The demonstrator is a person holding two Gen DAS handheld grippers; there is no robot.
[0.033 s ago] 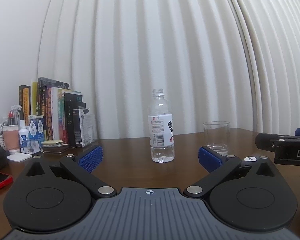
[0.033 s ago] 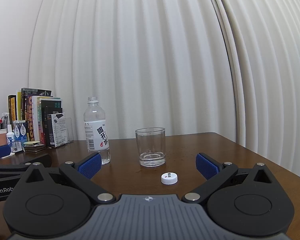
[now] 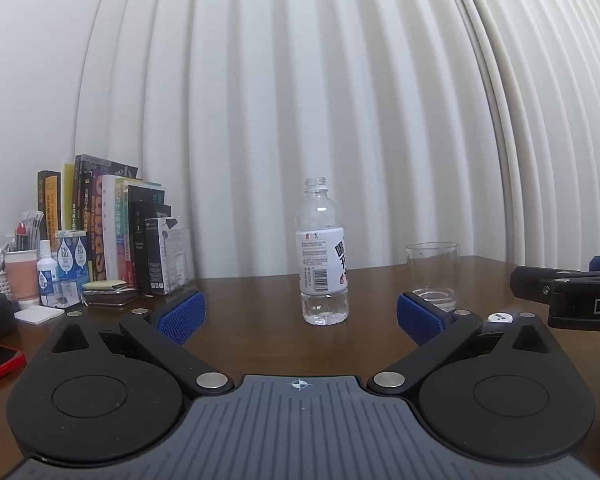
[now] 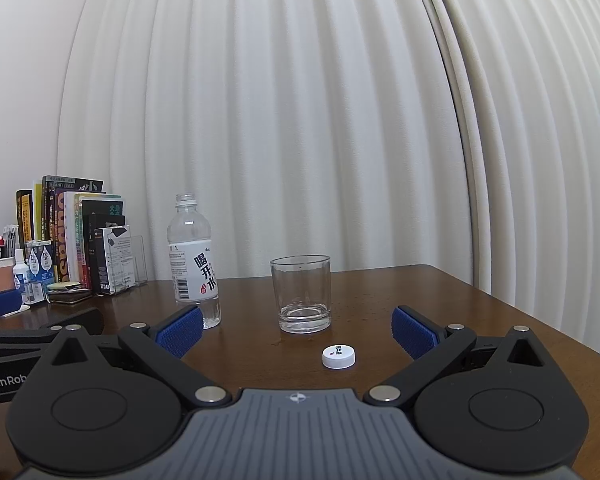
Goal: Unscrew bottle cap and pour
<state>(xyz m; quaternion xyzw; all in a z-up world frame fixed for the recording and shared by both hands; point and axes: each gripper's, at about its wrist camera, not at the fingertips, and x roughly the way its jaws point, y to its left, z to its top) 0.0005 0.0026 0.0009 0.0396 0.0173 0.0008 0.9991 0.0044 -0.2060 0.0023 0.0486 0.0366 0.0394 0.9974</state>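
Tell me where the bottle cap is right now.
In the right wrist view the white bottle cap lies flat on the wooden table, just in front of the empty glass and right of the open bottle, between the open right gripper fingers.

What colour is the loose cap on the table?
White cap with dark print and a red mark; clearest in right wrist view.

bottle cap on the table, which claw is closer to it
Right. The right claw is open with the bottle cap lying on the table between its fingers. The left claw is open and faces the bottle, with the cap off beyond its right finger.
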